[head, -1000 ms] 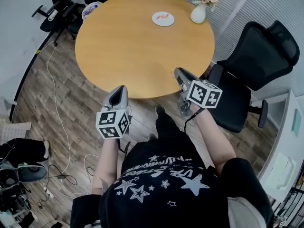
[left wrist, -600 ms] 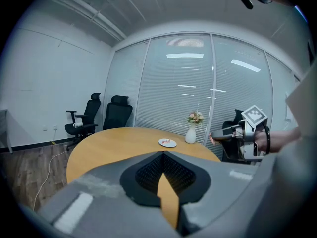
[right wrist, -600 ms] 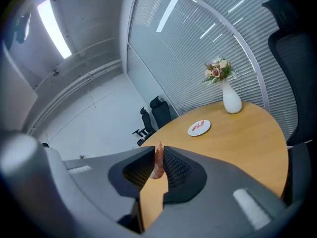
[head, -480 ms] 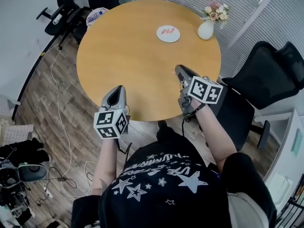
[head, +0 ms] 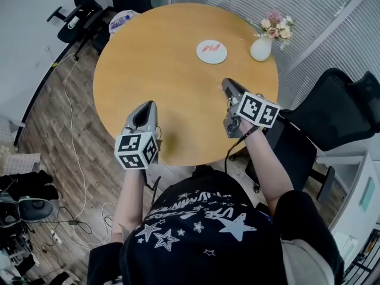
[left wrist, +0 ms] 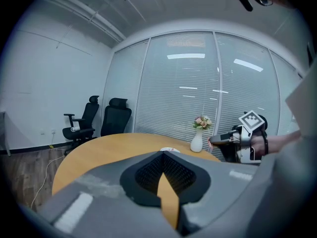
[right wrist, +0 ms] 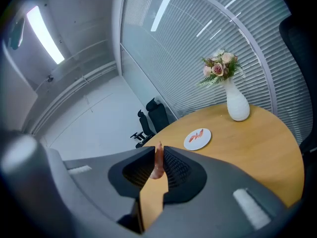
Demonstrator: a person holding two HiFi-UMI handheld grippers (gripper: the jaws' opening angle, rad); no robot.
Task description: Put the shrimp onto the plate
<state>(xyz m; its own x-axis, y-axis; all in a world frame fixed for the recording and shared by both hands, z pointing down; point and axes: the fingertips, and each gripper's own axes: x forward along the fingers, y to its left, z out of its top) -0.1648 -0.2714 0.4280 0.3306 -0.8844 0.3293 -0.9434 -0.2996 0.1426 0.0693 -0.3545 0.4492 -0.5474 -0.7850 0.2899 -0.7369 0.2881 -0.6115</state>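
Note:
A small white plate (head: pixel 211 51) lies at the far side of the round wooden table (head: pixel 172 70), with a pink shrimp (head: pixel 209 47) on it. The right gripper (head: pixel 225 85) hovers over the table's near right part, short of the plate, shut on another pink shrimp (right wrist: pixel 158 164) that stands upright between its pads. In the right gripper view the plate (right wrist: pixel 197 139) lies ahead and slightly right. The left gripper (head: pixel 149 105) hangs over the near left edge of the table, its jaws together with nothing in them. In the left gripper view, the right gripper (left wrist: pixel 212 141) shows at the right.
A white vase of flowers (head: pixel 261 47) stands just right of the plate. A bag (head: pixel 122 20) sits at the table's far left rim. A black office chair (head: pixel 332 114) stands to the right and more chairs (head: pixel 89 8) at the far left. Cables (head: pixel 71 129) run over the wooden floor.
The person has stepped closer to the table. Both grippers have come forward from off its near edge to over the tabletop. The right gripper still holds its shrimp.

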